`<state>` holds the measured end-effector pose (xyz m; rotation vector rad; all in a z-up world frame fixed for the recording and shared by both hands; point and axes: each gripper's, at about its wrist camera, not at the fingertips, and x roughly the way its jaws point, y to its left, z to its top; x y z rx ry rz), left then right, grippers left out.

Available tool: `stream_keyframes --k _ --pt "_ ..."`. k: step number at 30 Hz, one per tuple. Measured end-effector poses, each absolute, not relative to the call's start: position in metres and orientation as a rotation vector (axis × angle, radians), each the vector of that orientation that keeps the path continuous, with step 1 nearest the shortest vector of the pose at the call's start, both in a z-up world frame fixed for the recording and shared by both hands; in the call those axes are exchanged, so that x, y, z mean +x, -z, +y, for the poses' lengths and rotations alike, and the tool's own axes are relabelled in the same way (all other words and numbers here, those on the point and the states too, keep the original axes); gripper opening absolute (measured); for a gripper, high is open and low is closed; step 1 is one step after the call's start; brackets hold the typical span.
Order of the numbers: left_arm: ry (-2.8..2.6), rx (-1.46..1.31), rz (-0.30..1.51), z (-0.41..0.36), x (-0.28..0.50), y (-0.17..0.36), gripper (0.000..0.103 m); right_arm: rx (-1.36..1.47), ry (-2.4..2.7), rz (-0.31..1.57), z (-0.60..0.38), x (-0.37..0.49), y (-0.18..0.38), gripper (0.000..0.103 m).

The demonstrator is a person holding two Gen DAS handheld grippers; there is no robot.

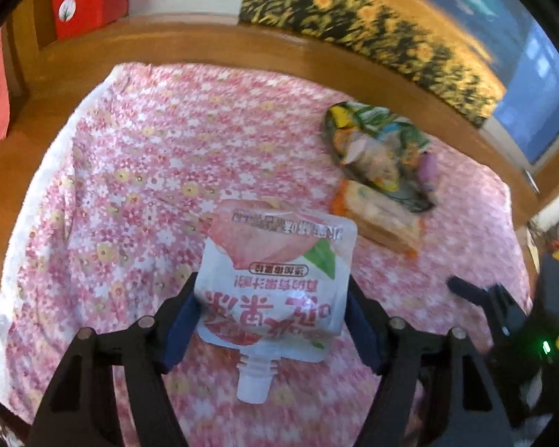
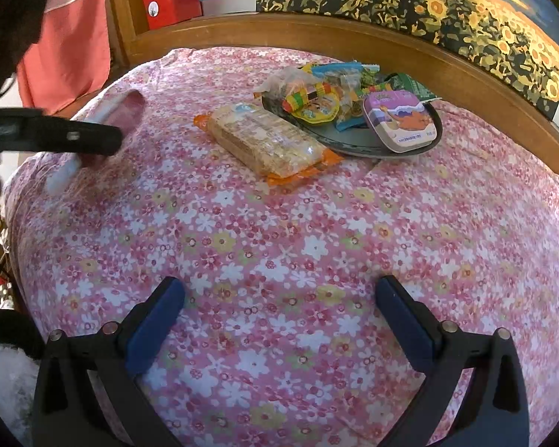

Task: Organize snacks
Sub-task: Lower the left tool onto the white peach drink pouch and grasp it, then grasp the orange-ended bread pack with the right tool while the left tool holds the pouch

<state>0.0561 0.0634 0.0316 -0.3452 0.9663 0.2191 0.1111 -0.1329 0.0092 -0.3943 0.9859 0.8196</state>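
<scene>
Pouch (image 1: 275,283) sits pinched between your left gripper (image 1: 272,313) pads above the cloth (image 1: 130,156); right gripper (image 2: 279,313) gapes empty. Next, carry it to the plate (image 2: 434,134) beside the crackers (image 2: 264,138).

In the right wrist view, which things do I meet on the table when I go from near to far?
Right tongs, open over the bare floral cloth → cracker packet with orange ends → dark plate with the purple tin and mixed sweets.
</scene>
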Motion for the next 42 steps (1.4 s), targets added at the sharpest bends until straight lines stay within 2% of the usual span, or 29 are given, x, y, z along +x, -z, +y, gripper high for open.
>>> stream_keyframes --k 6,11,12,13,15,21,26,29,35,42 --pt "-0.237 -0.314 1.028 0.051 0.036 -0.007 0.075 -0.401 -0.822 0.992 -0.131 0.112 -0.010 0.103" --pt "-0.245 -0.309 1.001 0.048 0.034 -0.007 0.075 -0.405 -0.833 1.043 -0.126 0.123 -0.014 0.100" --pt "-0.243 -0.317 0.998 0.048 0.034 -0.007 0.075 -0.402 -0.835 1.044 -0.126 0.127 -0.017 0.088" --pt "-0.242 -0.322 0.994 0.049 0.034 -0.007 0.075 -0.385 -0.847 1.036 -0.125 0.131 -0.021 0.070" --pt "-0.241 -0.329 0.984 0.050 0.032 -0.006 0.075 -0.363 -0.859 1.015 -0.120 0.142 -0.027 0.058" --pt "-0.250 -0.270 1.015 0.046 0.037 -0.006 0.077 -0.418 -1.004 0.901 -0.075 0.166 -0.043 0.058" --pt "-0.249 -0.229 1.056 0.043 0.042 -0.002 0.075 -0.525 -1.076 0.921 -0.041 0.181 -0.035 0.058" --pt "-0.257 -0.184 1.085 0.039 0.046 -0.001 0.075 -0.607 -1.070 0.884 -0.036 0.176 -0.029 0.051" --pt "-0.257 -0.225 1.070 0.045 0.043 0.000 0.074 -0.631 -1.066 0.866 -0.051 0.175 -0.030 0.045" --pt "-0.256 -0.245 1.066 0.050 0.046 -0.002 0.069 -0.617 -0.981 0.965 -0.099 0.157 -0.042 0.044"
